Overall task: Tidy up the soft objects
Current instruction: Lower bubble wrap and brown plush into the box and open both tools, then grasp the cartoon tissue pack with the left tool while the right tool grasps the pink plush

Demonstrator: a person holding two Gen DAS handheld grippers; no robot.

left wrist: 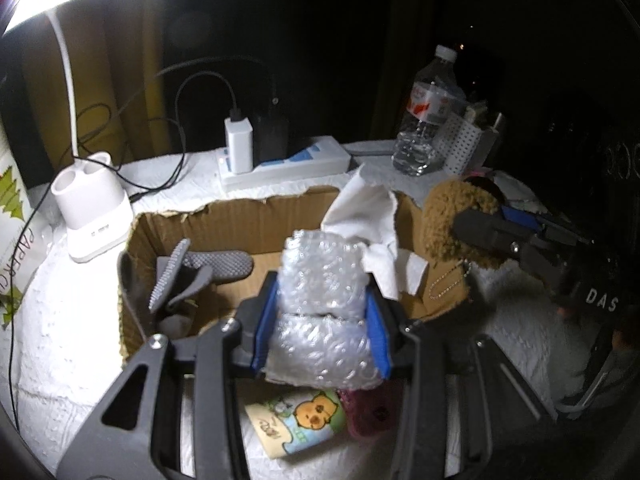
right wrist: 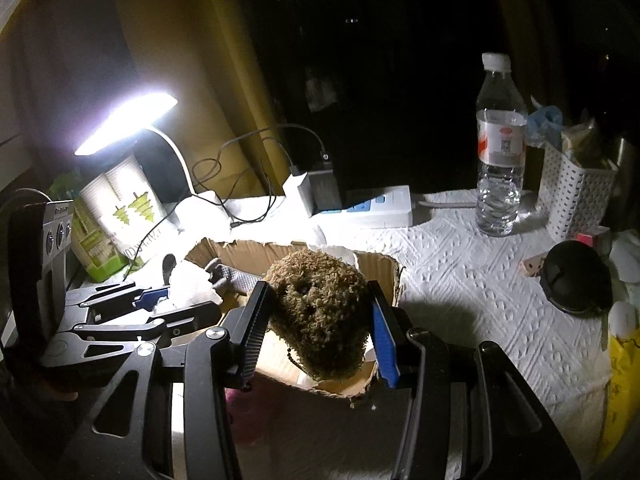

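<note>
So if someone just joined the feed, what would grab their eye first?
Probably the glaring white desk lamp at back left, then the open cardboard box mid-table. Over it, the left claw grips a clear bubble-wrap roll and the right claw grips a brown fuzzy plush toy.

Both grippers, the left black-framed gripper (left wrist: 320,320) and the right black-framed gripper (right wrist: 320,320), show silver screws, blue-edged ribbed pads and triangular cut-outs; white "DAS" lettering sits at the left view's right edge.

Both wrist views close, facing forward (downward), sharing cardboard box (left wrist: 248,220) (right wrist: 376,268)
</note>
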